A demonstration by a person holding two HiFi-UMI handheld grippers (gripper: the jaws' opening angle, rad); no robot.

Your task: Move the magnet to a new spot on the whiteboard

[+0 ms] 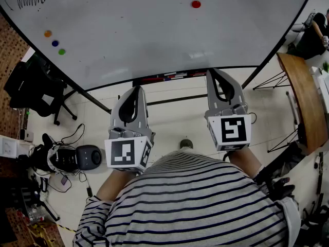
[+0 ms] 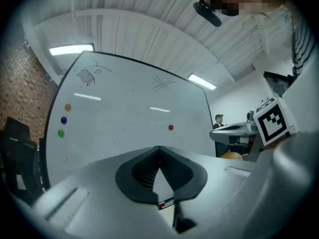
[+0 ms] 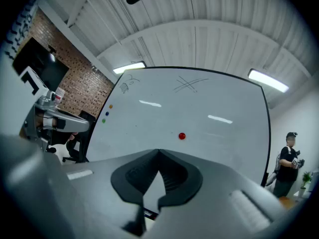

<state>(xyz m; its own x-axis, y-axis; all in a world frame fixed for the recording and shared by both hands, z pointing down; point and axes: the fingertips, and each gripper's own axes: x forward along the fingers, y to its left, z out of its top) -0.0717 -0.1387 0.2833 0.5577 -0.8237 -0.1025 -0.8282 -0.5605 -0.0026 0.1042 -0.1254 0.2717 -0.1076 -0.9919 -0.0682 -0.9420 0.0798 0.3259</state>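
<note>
head view: round, possibly glossy magnet (image 1: 196, 4) on smooth whiteboard (image 1: 154, 40).

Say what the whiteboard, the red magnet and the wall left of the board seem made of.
Whiteboard: smooth, glossy white panel, perhaps coated steel; light strips reflect in it.
Red magnet: small shiny disc, probably plastic-capped, too small to be sure.
Wall: rough reddish brick, matte, with visible mortar lines.
</note>
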